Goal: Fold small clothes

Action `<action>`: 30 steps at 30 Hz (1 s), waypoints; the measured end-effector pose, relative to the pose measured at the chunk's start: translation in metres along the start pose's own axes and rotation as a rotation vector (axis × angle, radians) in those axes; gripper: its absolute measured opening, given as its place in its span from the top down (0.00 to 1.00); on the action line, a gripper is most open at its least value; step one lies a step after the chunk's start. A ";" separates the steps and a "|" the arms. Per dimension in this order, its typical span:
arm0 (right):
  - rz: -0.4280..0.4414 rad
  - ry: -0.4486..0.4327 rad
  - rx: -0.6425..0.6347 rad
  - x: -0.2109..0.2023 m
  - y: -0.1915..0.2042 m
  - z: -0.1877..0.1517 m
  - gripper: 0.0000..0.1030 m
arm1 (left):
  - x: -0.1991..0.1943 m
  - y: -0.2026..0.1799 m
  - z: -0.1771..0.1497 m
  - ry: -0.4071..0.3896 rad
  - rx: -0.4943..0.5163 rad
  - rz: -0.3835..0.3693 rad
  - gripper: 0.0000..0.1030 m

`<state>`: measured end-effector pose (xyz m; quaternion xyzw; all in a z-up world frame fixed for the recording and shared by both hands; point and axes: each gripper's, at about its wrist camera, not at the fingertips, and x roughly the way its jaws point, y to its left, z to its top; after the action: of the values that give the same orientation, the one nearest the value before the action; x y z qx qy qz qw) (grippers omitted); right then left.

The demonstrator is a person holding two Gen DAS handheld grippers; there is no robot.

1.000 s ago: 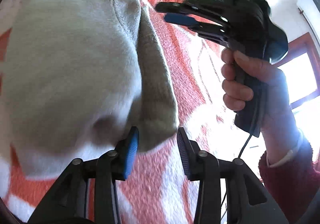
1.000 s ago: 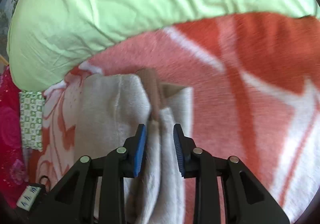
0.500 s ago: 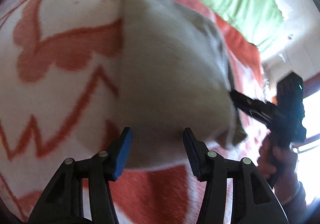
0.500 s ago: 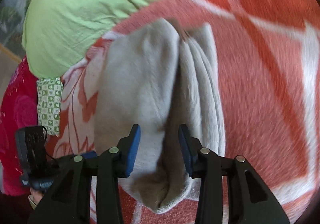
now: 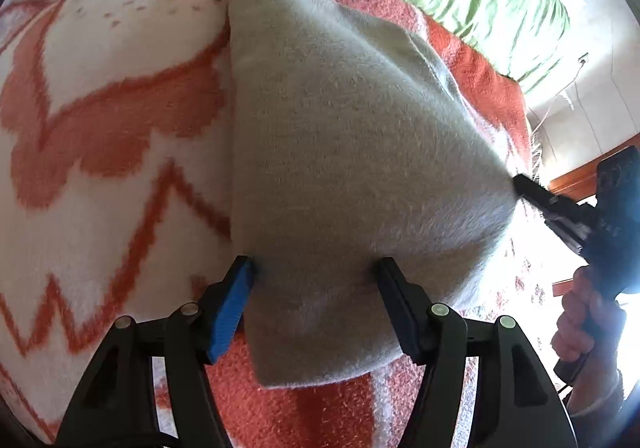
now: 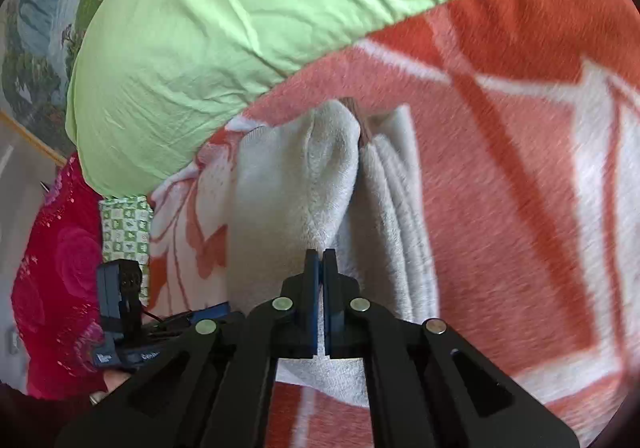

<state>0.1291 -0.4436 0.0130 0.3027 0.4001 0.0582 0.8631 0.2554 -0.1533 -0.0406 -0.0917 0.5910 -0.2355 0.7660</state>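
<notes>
Within the last second both grippers have changed state. The left gripper (image 5: 316, 304) has just been opening: its jaws were set narrowly at the hem of the small grey fleecy garment (image 5: 352, 152) and now stand wide apart, the blue pad (image 5: 232, 308) to one side and the black pad (image 5: 396, 308) to the other, with the garment's near edge lying between them but not visibly pressed. The right gripper (image 6: 321, 268) has just been closing, from jaws straddling a raised ridge of the cloth to jaws brought together; its tips sit right on that ridge, so it appears clamped on a pinch of the garment, though the pinched fabric itself is hidden behind the fingers.

Judging from this, the hold has passed to the right side, likely to draw or lift that edge for the next fold while the left lets go.

The garment lies on the orange-and-white patterned blanket (image 5: 100, 108), in front of the light green bedding (image 6: 200, 28). In the left view its broad flat panel spreads directly ahead of the open jaws, and the right gripper's tips meet its far right corner; in the right view the bunched folds run away from the tips toward the green bedding
</notes>
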 end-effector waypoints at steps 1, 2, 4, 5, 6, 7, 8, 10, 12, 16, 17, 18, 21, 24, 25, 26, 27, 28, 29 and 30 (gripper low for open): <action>-0.022 0.023 0.004 0.008 -0.004 -0.004 0.98 | -0.001 0.002 -0.003 0.005 -0.002 0.005 0.33; -0.039 0.048 0.011 0.017 -0.008 -0.009 0.98 | 0.000 0.003 -0.004 0.010 -0.004 0.007 0.32; -0.105 0.079 0.000 0.035 -0.014 -0.019 0.98 | -0.005 0.011 -0.010 0.018 -0.016 0.008 0.32; -0.113 0.075 0.023 0.038 -0.020 -0.022 0.99 | -0.007 0.012 -0.009 0.020 -0.019 0.006 0.32; -0.098 0.060 0.070 0.034 -0.023 -0.024 0.99 | -0.010 0.010 -0.008 0.019 -0.019 -0.001 0.32; -0.091 0.031 0.081 0.026 -0.022 -0.022 0.99 | -0.014 0.007 -0.006 0.008 -0.016 -0.017 0.32; -0.088 -0.004 0.067 0.015 -0.015 -0.020 0.99 | -0.020 0.008 -0.006 -0.003 -0.017 -0.023 0.32; -0.096 -0.056 0.029 -0.006 -0.004 -0.013 0.99 | -0.029 0.007 -0.005 -0.017 -0.016 -0.031 0.32; -0.119 -0.091 0.010 -0.021 -0.001 -0.008 0.99 | -0.034 0.010 -0.005 -0.026 -0.017 -0.037 0.32; -0.173 -0.067 0.049 -0.010 -0.021 -0.011 0.99 | -0.013 0.010 -0.003 -0.004 -0.030 0.001 0.32; -0.166 -0.034 0.069 0.002 -0.027 -0.016 0.99 | -0.008 0.011 -0.004 0.008 -0.027 0.012 0.32; -0.168 -0.014 0.067 0.010 -0.028 -0.021 0.99 | -0.002 0.012 -0.005 0.021 -0.024 0.028 0.32; -0.185 0.028 0.030 0.033 -0.019 -0.029 0.98 | 0.004 0.027 -0.011 0.029 -0.047 0.038 0.30; -0.224 0.017 0.010 0.035 -0.015 -0.029 0.97 | 0.004 0.038 -0.011 0.048 -0.096 -0.008 0.28; -0.235 0.006 0.002 0.031 -0.011 -0.029 0.95 | -0.001 0.042 -0.012 0.046 -0.103 -0.011 0.28; -0.237 -0.010 -0.006 0.023 -0.008 -0.029 0.94 | -0.004 0.041 -0.012 0.040 -0.098 -0.004 0.29; -0.232 -0.032 -0.017 0.012 -0.004 -0.031 0.93 | -0.010 0.042 -0.013 0.034 -0.088 0.002 0.30; -0.235 -0.041 -0.022 0.006 -0.004 -0.033 0.92 | -0.014 0.039 -0.014 0.026 -0.076 0.002 0.30; -0.243 -0.042 -0.026 0.000 -0.003 -0.036 0.89 | -0.017 0.038 -0.016 0.023 -0.071 -0.001 0.30; -0.260 -0.033 -0.025 -0.004 -0.004 -0.042 0.77 | -0.019 0.038 -0.019 0.024 -0.069 -0.005 0.30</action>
<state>0.0955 -0.4282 -0.0078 0.2385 0.4210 -0.0540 0.8735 0.2438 -0.1085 -0.0452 -0.1167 0.6079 -0.2179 0.7546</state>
